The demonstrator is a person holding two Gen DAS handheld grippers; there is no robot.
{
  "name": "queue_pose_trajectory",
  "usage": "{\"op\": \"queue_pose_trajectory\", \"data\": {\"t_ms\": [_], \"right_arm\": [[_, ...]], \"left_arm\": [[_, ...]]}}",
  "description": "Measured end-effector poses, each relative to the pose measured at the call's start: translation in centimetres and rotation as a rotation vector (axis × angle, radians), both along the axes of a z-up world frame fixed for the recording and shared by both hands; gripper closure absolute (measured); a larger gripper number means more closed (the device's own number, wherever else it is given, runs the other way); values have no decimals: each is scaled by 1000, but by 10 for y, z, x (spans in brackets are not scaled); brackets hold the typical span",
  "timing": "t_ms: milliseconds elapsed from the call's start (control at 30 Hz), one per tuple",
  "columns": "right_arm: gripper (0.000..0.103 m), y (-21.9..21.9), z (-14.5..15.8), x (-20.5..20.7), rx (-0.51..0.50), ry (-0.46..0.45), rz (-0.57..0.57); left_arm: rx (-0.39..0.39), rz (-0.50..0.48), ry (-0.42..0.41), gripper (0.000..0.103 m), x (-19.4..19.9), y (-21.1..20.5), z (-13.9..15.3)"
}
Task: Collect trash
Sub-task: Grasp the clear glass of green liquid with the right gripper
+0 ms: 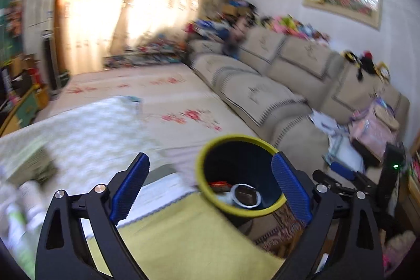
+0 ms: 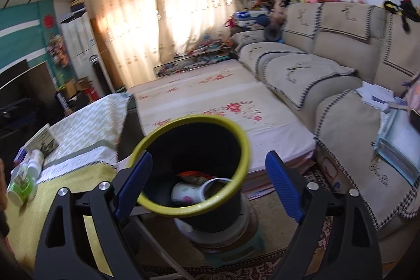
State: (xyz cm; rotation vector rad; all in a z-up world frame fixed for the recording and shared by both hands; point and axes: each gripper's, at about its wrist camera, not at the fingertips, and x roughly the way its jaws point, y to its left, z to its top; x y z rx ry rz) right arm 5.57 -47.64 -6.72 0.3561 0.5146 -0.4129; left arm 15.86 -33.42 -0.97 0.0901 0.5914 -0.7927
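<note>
Yellow-rimmed dark bin (image 1: pixel 241 175) is standing just off the bench (image 1: pixel 183 232) edge in the left wrist view, a white cup (image 1: pixel 245 196) lying inside; the left hand-held gripper (image 1: pixel 210 188) is hanging wide and empty.

Right wrist view: the right hand-held gripper (image 2: pixel 208 185) is gaping wide, empty, above the bin (image 2: pixel 191 169). Remaining bottles (image 2: pixel 25 180) are sitting on the bench (image 2: pixel 78 188); judged light, rigid, slippery plastic, best pinched across the body.
</note>
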Motion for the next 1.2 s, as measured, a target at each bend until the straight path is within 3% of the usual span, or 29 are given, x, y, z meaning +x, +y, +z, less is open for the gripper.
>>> {"op": "queue_pose_trajectory", "data": {"t_ms": [233, 433, 633, 867, 1200], "right_arm": [[20, 66, 2, 40, -17, 20, 177], [20, 147, 8, 80, -13, 16, 405], [20, 242, 17, 118, -27, 13, 647], [22, 307, 25, 147, -40, 29, 768], [30, 335, 18, 179, -56, 108, 778]], "left_arm": [[-83, 247, -8, 6, -23, 137, 10], [-42, 459, -61, 6, -51, 235, 5], [-32, 584, -50, 6, -65, 306, -12], [-71, 634, 2, 6, -65, 343, -30], [-89, 627, 36, 6, -59, 343, -43]]}}
